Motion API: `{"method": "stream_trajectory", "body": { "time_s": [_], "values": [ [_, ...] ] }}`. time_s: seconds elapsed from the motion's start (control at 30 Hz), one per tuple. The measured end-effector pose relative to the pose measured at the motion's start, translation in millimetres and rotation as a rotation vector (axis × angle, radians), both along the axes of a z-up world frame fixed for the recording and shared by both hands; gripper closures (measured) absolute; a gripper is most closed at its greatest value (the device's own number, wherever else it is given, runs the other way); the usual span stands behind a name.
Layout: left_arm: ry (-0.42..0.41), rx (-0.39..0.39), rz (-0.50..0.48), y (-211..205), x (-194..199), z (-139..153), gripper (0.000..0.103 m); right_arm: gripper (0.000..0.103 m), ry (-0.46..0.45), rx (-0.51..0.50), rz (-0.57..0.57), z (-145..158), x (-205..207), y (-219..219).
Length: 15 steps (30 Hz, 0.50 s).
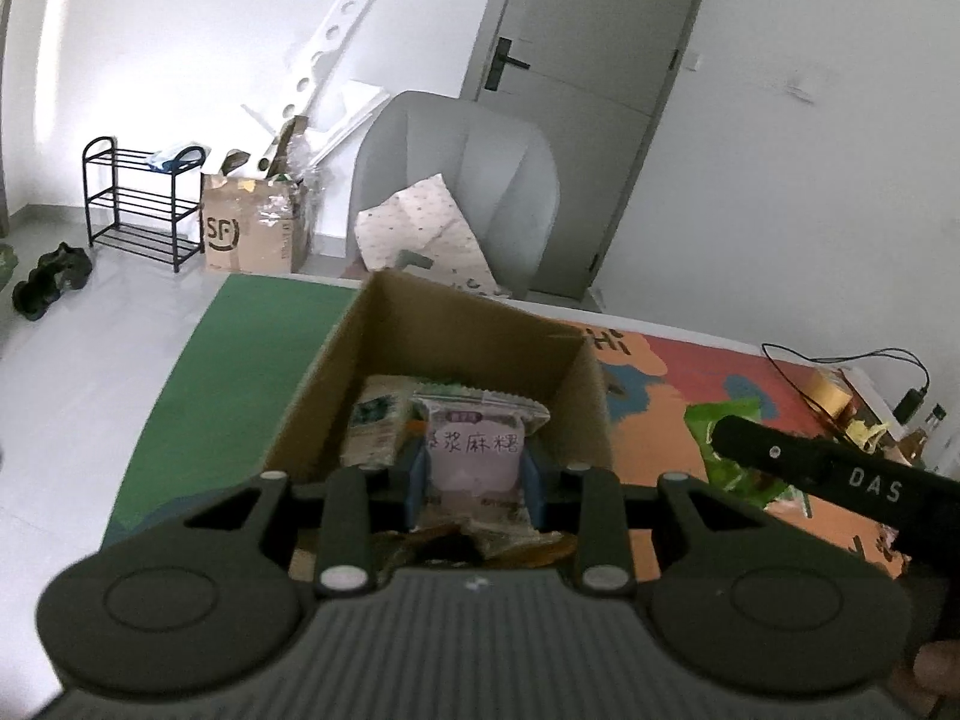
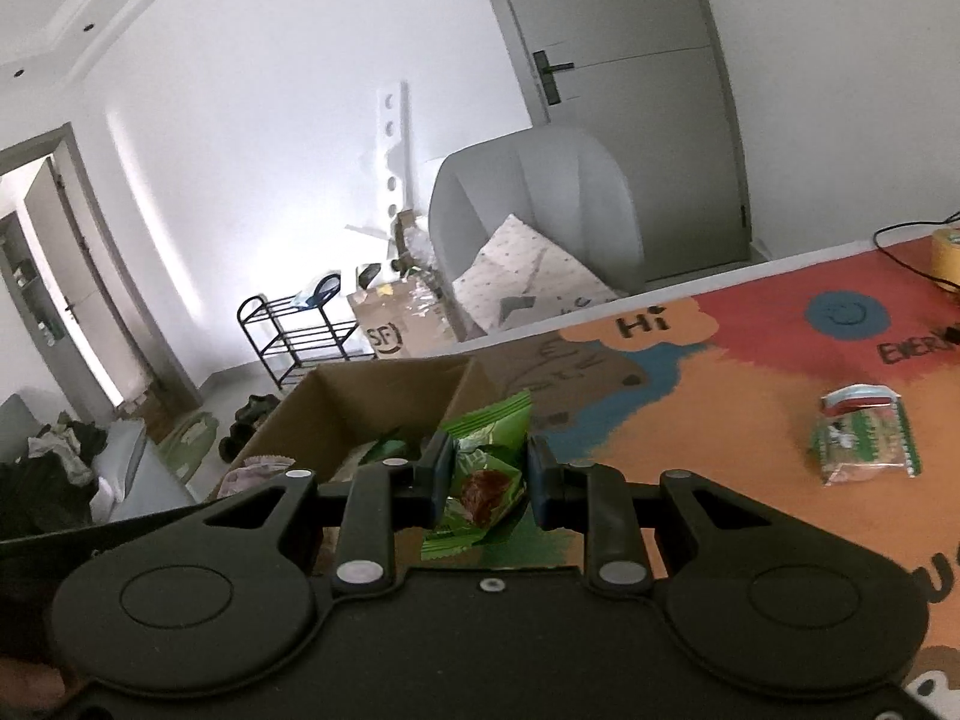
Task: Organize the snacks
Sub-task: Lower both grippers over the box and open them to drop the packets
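Observation:
An open cardboard box (image 1: pixel 336 360) stands on the colourful table mat and holds several snack packets, among them a pale one (image 1: pixel 375 426). My left gripper (image 1: pixel 474 483) is shut on a pink snack packet (image 1: pixel 477 450) and holds it over the box's near edge. My right gripper (image 2: pixel 487 480) is shut on a green snack packet (image 2: pixel 486 474) just right of the box (image 2: pixel 336 414). In the left wrist view the right gripper's body and the green packet (image 1: pixel 720 420) show at the right. Another packet, green and red (image 2: pixel 864 438), lies on the mat to the right.
The mat (image 2: pixel 720 396) covers the table. A yellow tape roll (image 2: pixel 945 249) and a black cable (image 1: pixel 840 360) sit at the far right. Beyond the table are a grey armchair (image 1: pixel 456 180), a cardboard box with SF logo (image 1: pixel 252 228), a black shoe rack (image 1: pixel 138 198) and a door.

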<state>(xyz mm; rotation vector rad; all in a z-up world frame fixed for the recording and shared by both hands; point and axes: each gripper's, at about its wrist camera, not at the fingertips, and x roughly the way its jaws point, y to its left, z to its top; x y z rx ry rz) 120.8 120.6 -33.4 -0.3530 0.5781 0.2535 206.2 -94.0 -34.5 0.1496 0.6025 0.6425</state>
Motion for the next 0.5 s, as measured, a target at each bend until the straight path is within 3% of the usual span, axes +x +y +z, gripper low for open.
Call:
{"method": "stream_trajectory", "body": {
  "time_s": [0.5],
  "values": [
    [-0.004, -0.010, 0.022, 17, -8, 3, 0.068, 0.078, 0.002, 0.010, 0.081, 8, -9, 37]
  ]
}}
